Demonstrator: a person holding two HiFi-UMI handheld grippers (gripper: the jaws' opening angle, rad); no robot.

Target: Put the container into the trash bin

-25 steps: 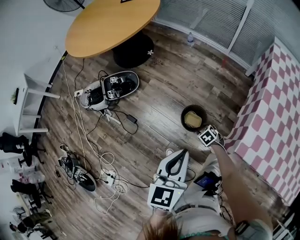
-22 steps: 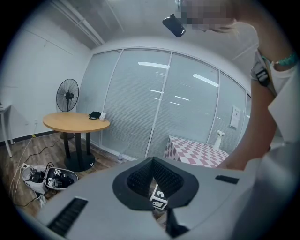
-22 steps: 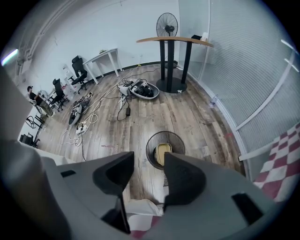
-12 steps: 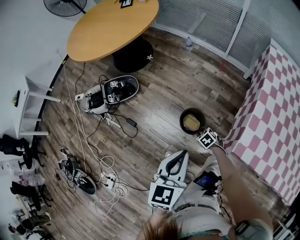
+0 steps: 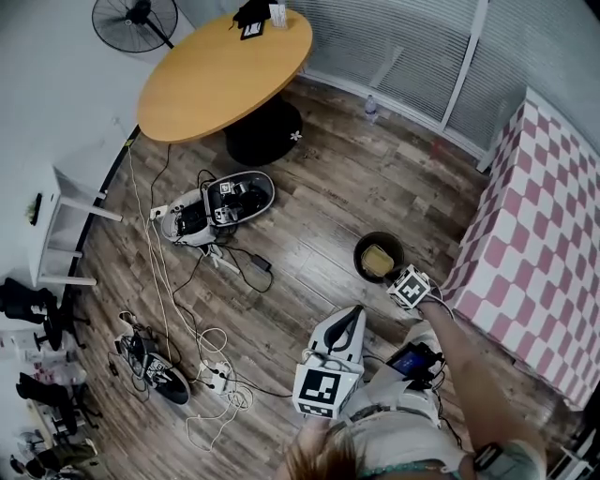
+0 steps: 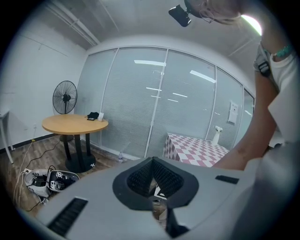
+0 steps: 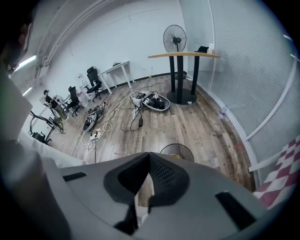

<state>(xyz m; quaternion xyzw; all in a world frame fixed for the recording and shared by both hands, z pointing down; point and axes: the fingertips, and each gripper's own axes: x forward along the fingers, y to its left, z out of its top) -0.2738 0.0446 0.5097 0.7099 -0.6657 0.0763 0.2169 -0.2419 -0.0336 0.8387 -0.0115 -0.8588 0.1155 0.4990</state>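
A dark round trash bin point(image 5: 360, 246) stands on the wood floor, with the yellowish container point(image 5: 378, 260) lying inside it. My right gripper point(image 5: 405, 281), with its marker cube, hangs just off the bin's near right rim, jaws shut and empty. In the right gripper view the bin point(image 7: 185, 150) shows just past the closed right gripper point(image 7: 149, 153). My left gripper point(image 5: 356, 309) is held close to the body, pointing across the room. In its own view the left gripper point(image 6: 153, 159) has its jaws together with nothing between them.
A pink checkered table point(image 5: 544, 272) stands right of the bin. A round wooden table point(image 5: 225, 61) and a fan point(image 5: 134, 21) are at the far side. An open case point(image 5: 217, 200), cables point(image 5: 202, 328) and a power strip lie on the floor to the left.
My right gripper has lifted a little beside the bin. The head view has tilted, so the whole scene sits lower in the picture. The container stays in the bin.
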